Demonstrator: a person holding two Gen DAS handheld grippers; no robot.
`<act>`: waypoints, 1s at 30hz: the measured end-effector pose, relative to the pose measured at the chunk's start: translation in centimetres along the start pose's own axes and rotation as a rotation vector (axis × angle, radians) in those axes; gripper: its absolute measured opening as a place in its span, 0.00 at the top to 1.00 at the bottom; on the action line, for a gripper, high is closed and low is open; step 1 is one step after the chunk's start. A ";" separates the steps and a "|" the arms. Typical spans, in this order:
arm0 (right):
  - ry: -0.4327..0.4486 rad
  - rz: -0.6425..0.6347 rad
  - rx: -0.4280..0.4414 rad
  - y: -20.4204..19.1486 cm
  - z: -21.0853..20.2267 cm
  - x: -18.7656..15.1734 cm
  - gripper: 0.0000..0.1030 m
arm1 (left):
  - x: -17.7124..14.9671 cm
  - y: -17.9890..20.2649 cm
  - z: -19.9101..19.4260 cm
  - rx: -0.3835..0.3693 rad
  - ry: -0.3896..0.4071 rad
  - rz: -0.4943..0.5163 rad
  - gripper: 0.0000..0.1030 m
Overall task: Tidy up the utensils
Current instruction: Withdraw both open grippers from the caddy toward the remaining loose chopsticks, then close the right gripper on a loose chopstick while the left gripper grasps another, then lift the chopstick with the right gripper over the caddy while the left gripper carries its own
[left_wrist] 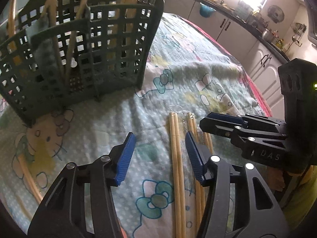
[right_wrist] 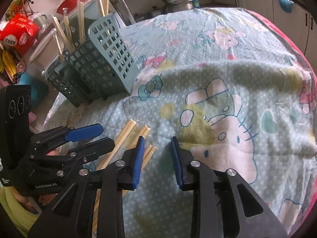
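Note:
A dark green perforated utensil basket (left_wrist: pixel 83 59) stands on the cloth-covered table, with several wrapped chopsticks standing inside; it also shows in the right wrist view (right_wrist: pixel 99 67). Several pairs of wooden chopsticks in clear wrappers (left_wrist: pixel 178 158) lie flat on the cloth, also seen in the right wrist view (right_wrist: pixel 126 136). My left gripper (left_wrist: pixel 158 154) is open and empty, low over the cloth, its right finger over the chopsticks. My right gripper (right_wrist: pixel 157 162) is open and empty, just right of the chopsticks; it shows in the left wrist view (left_wrist: pixel 221 123).
The table wears a cartoon-cat cloth (right_wrist: pixel 227 79) with a red edge (left_wrist: pixel 255 91). One more wrapped chopstick pair (left_wrist: pixel 29 182) lies at the left edge. Kitchen cabinets (left_wrist: pixel 237 33) run behind. Red packages and bowls (right_wrist: pixel 19 31) crowd beyond the basket.

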State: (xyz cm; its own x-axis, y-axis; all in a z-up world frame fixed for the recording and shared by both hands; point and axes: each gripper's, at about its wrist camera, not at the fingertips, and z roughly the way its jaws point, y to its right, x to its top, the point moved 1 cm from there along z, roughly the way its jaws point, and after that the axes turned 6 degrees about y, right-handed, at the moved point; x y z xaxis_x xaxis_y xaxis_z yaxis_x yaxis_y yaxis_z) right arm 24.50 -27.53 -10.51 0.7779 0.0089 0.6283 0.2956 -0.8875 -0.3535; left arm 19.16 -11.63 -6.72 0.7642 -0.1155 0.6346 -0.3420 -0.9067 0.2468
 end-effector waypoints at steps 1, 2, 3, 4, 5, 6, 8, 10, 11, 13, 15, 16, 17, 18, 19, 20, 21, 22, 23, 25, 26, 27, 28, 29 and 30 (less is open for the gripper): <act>0.000 0.001 0.001 0.0 0.0 0.0 0.81 | 0.1 0.0 0.1 0.002 -0.002 0.001 0.56; 0.000 0.001 0.003 0.1 0.0 0.0 0.85 | 0.1 0.0 0.2 0.003 -0.004 0.001 0.56; 0.003 0.000 0.010 0.0 -0.1 0.0 0.91 | 0.2 0.0 0.4 0.004 -0.006 0.001 0.56; 0.015 0.001 0.012 0.1 -0.3 0.0 0.93 | 0.2 0.1 0.6 0.006 -0.008 0.004 0.56; 0.025 0.003 0.017 0.1 -0.5 0.1 0.94 | 0.3 0.2 0.7 0.009 -0.011 0.009 0.56; 0.038 0.009 0.022 0.2 -0.8 0.2 0.95 | 0.4 0.4 0.9 0.015 -0.014 0.018 0.56; 0.061 0.022 0.023 0.6 -1.3 0.5 0.95 | 0.6 0.8 1.2 0.023 -0.017 0.035 0.56; 0.077 0.037 0.030 0.9 -1.8 0.7 0.96 | 1.0 1.3 1.6 0.031 -0.019 0.049 0.57; 0.082 0.040 0.031 0.9 -2.0 0.7 0.96 | 1.1 1.5 1.7 0.036 -0.020 0.057 0.59; 0.090 0.040 0.030 0.9 -2.3 0.9 0.96 | 1.3 2.0 2.3 0.058 -0.024 0.082 0.62; 0.106 0.041 0.021 1.0 -2.7 1.0 0.99 | 1.5 2.2 2.8 0.089 -0.024 0.103 0.67; 0.113 0.039 0.016 1.1 -2.9 1.1 0.99 | 1.6 2.2 3.0 0.102 -0.024 0.108 0.69; 0.118 0.042 0.015 1.2 -3.2 1.2 0.99 | 1.7 2.1 3.0 0.107 -0.023 0.110 0.72; 0.125 0.045 0.012 1.3 -3.4 1.2 0.99 | 1.8 2.0 3.1 0.112 -0.022 0.108 0.75; 0.128 0.046 0.011 1.4 -3.5 1.3 0.99 | 1.8 1.9 3.1 0.115 -0.021 0.105 0.77; 0.134 0.046 0.011 1.4 -3.7 1.4 0.99 | 1.9 1.6 3.1 0.117 -0.021 0.098 0.81; 0.139 0.046 0.011 1.4 -3.7 1.5 0.99 | 1.9 1.4 3.0 0.114 -0.021 0.087 0.85; 0.144 0.044 0.011 1.4 -3.9 1.5 0.99 | 2.0 1.0 2.9 0.108 -0.022 0.074 0.88; 0.150 0.043 0.012 1.4 -4.1 1.6 0.99 | 2.1 0.6 2.7 0.097 -0.023 0.050 0.91; 0.165 0.040 0.017 1.4 -4.5 1.7 0.99 | 2.2 -0.2 2.2 0.069 -0.023 0.008 0.92; 0.173 0.038 0.019 1.3 -4.8 1.8 0.99 | 2.3 -0.5 1.8 0.060 -0.017 -0.008 0.94; 0.181 0.035 0.020 1.2 -5.1 1.9 0.99 | 2.5 -0.7 1.3 0.056 -0.006 -0.016 0.95; 0.190 0.033 0.020 1.0 -5.2 2.1 0.99 | 2.6 -0.7 0.8 0.053 0.005 -0.020 0.95; 0.203 0.029 0.023 0.8 -5.6 2.3 0.99 | 2.7 -0.9 0.2 0.048 0.020 -0.024 0.96; 0.214 0.025 0.026 0.6 -5.9 2.4 0.99 | 3.0 -1.0 -0.7 0.039 0.041 -0.031 0.96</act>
State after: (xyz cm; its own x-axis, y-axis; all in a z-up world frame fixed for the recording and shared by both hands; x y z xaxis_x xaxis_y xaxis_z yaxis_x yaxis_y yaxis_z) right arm 23.25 -30.79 -5.09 0.6503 -0.1132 0.7512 0.2941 -0.8742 -0.3863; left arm 21.44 -10.78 -4.60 0.7507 -0.0713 0.6567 -0.2964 -0.9248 0.2385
